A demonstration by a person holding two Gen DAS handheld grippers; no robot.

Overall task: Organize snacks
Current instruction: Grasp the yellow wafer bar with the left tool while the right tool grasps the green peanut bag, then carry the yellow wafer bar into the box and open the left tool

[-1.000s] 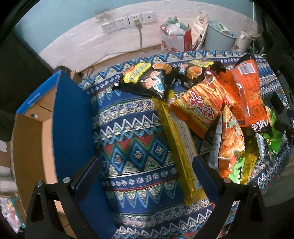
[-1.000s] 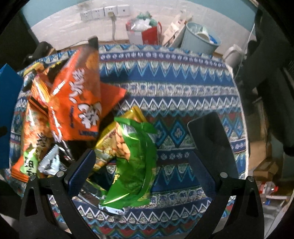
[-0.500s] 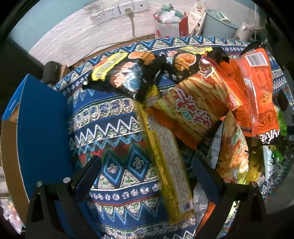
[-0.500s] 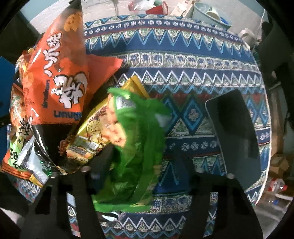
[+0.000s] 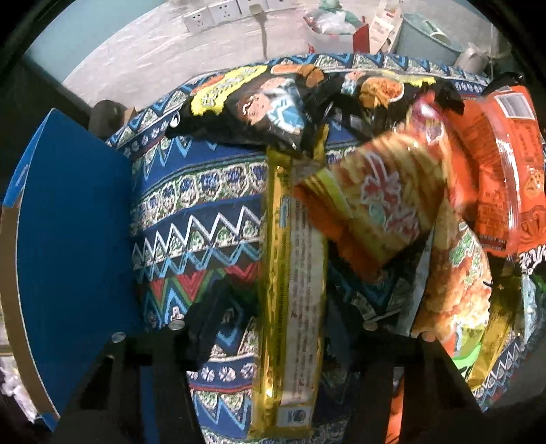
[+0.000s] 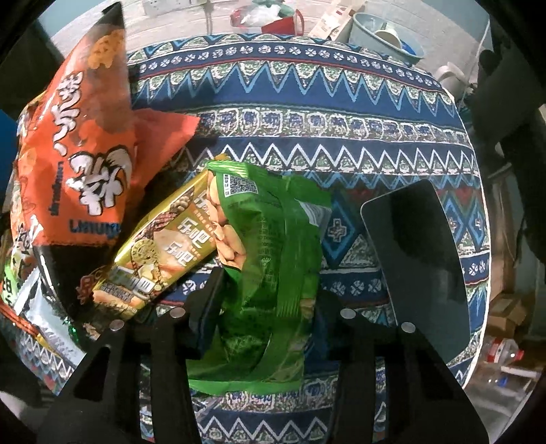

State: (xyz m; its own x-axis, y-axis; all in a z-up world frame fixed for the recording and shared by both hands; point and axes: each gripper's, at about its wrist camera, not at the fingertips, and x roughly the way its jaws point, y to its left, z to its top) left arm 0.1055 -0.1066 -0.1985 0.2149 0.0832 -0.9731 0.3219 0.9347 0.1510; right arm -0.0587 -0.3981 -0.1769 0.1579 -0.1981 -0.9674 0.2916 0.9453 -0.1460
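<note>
**Around the snack table: cloth, tablet, wall clutter**

A blue patterned tablecloth [image 6: 307, 88] with zigzag bands covers the round table. On it, at 3 o'clock in the right wrist view, lies a dark tablet [image 6: 419, 252] with a blank screen. Past the far edge, at 12 o'clock, a red bag [image 6: 269, 20] sits on the floor, and a grey-blue bucket [image 6: 385, 37] stands at 1 o'clock. In the left wrist view, white wall sockets [image 5: 221, 12] sit at 11 o'clock, with 1 cable [image 5: 264, 37] hanging down.
</note>
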